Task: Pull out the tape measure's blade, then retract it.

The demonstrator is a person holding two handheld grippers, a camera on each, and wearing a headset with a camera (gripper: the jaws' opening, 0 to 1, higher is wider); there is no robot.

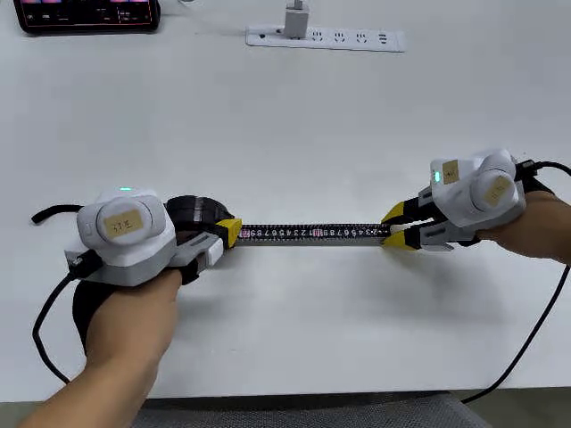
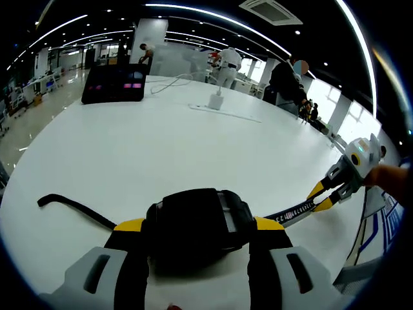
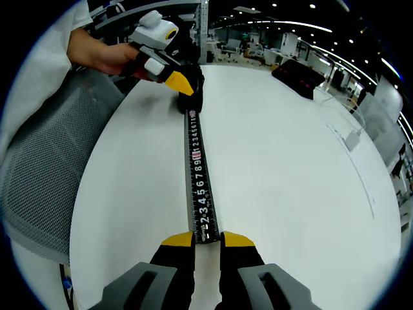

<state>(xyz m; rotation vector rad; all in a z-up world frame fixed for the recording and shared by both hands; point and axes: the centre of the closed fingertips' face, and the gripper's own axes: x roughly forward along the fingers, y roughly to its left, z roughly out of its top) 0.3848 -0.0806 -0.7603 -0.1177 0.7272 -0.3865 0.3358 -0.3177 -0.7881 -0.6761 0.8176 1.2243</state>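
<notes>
My left gripper (image 1: 219,228) and my right gripper (image 1: 393,226) look the same. My fingers (image 3: 175,240) are black with bright yellow tips. Behind the fingers come grey parts (image 3: 147,283) with long holes in them. Further back sits a round white shell (image 1: 143,255). On top of it is a tan sticker (image 1: 122,223) with small writing, and a little green light (image 1: 126,189). A black cable (image 1: 43,323) hangs from the back end.

The right gripper (image 3: 207,240), its black jaws tipped in yellow, is pinching the end of a black steel tape blade (image 3: 198,174) printed with white numerals. The blade is lying straight along the white tabletop (image 3: 277,194), reaching a black tape measure case (image 3: 195,90) that the left gripper (image 3: 182,81) is clamping. A grey mesh chair (image 3: 45,168) is sitting at the table's edge.
</notes>
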